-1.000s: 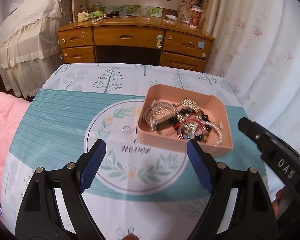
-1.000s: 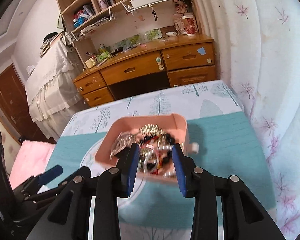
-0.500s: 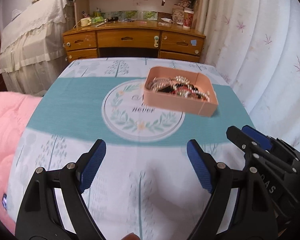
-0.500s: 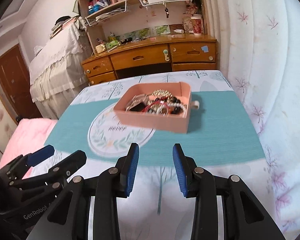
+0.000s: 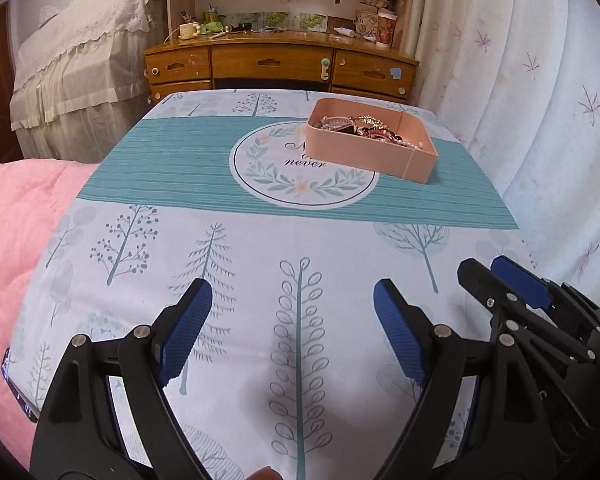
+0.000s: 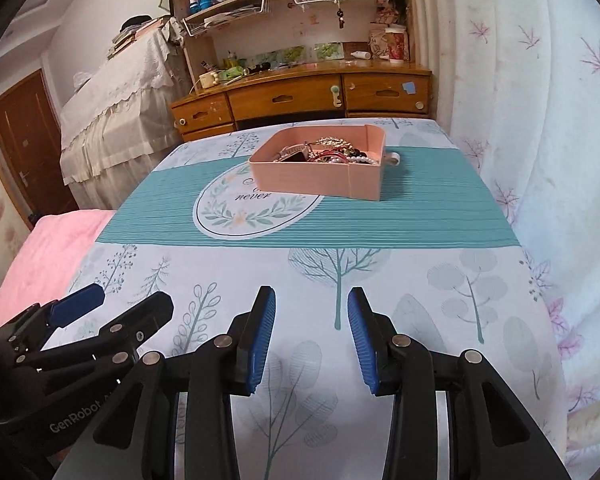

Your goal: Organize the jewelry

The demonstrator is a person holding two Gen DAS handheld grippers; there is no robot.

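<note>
Jewelry point(image 5: 364, 128) fills the pink tray point(image 5: 380, 156) far across the tabletop point(image 5: 260, 248), while my left gripper point(image 5: 292, 300) gapes wide and my right gripper point(image 6: 311, 300) stands narrowly parted, both empty.

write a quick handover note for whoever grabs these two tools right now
Left tool: open, empty, over the near tablecloth.
Right tool: open narrower, nothing between its pads.
Pink tray: on the teal band of the tablecloth, far side, holding the tangled jewelry.
Done: no loose jewelry on the cloth.
Left: the pieces in the tray are not sorted, if that is wanted.
</note>
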